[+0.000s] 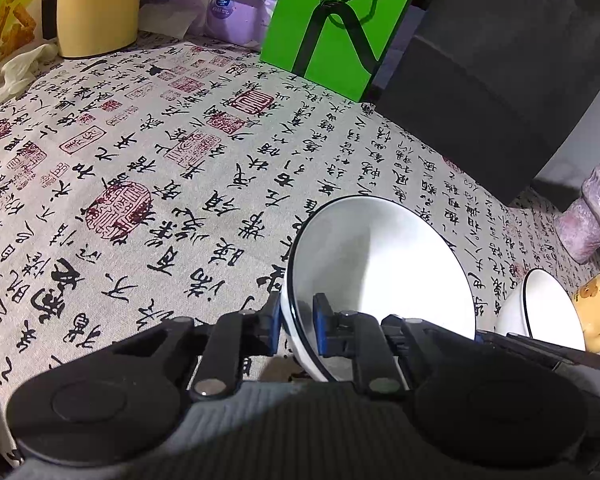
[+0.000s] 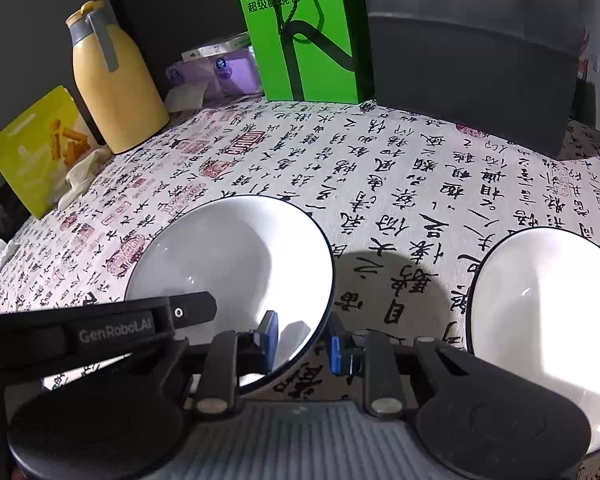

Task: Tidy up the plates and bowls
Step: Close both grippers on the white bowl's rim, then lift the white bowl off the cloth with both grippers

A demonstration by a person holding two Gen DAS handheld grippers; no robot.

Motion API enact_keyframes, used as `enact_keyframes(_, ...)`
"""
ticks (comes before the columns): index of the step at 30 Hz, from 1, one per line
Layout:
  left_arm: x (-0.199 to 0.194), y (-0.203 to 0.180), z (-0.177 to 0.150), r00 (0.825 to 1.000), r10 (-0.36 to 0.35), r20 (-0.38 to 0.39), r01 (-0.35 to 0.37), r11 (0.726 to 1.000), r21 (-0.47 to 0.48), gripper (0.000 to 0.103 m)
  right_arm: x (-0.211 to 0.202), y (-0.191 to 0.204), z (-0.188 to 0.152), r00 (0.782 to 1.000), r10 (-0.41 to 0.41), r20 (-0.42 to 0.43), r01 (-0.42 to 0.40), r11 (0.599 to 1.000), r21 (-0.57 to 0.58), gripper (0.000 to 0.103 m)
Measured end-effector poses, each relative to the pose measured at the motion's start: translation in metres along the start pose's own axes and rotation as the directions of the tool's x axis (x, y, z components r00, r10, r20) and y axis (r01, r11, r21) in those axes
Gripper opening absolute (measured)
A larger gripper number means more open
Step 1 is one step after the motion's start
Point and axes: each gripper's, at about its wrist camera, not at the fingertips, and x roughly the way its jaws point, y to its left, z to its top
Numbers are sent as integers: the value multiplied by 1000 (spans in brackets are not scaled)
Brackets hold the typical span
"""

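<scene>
A white bowl with a dark rim [image 1: 380, 264] [image 2: 228, 264] sits on the calligraphy-print tablecloth [image 1: 140, 184]. My left gripper [image 1: 298, 328] is shut on its left rim, one blue pad outside the wall and one inside. My right gripper [image 2: 304, 344] straddles the same bowl's right rim, with the left pad inside, the right pad outside, and the pads close on the wall. The left gripper's black body [image 2: 132, 324] crosses the bowl's near left side in the right wrist view. A second white bowl [image 2: 540, 320] [image 1: 548, 312] stands to the right, apart from both grippers.
At the back stand a yellow flask [image 2: 112, 92], purple tissue packs [image 2: 228, 72], a green paper bag [image 2: 308, 40] and a dark grey box [image 2: 472, 76]. A snack packet [image 2: 36, 148] leans at the left. A yellow mug [image 1: 596, 312] and a pink wrapped object [image 1: 592, 216] sit far right.
</scene>
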Motion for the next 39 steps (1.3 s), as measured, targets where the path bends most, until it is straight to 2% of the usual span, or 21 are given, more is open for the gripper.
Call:
enact_keyframes(26, -1, -5, -1, 1000, 21, 13, -22, 999, 43, 16, 0, -3, -1, 1000, -1, 12, 1, 1000, 14, 21)
enact_keyframes(39, -7, -6, -1, 999, 8, 36, -10, 999, 48, 16, -5, -3, 0, 999, -6, 33, 5, 1000, 15, 21)
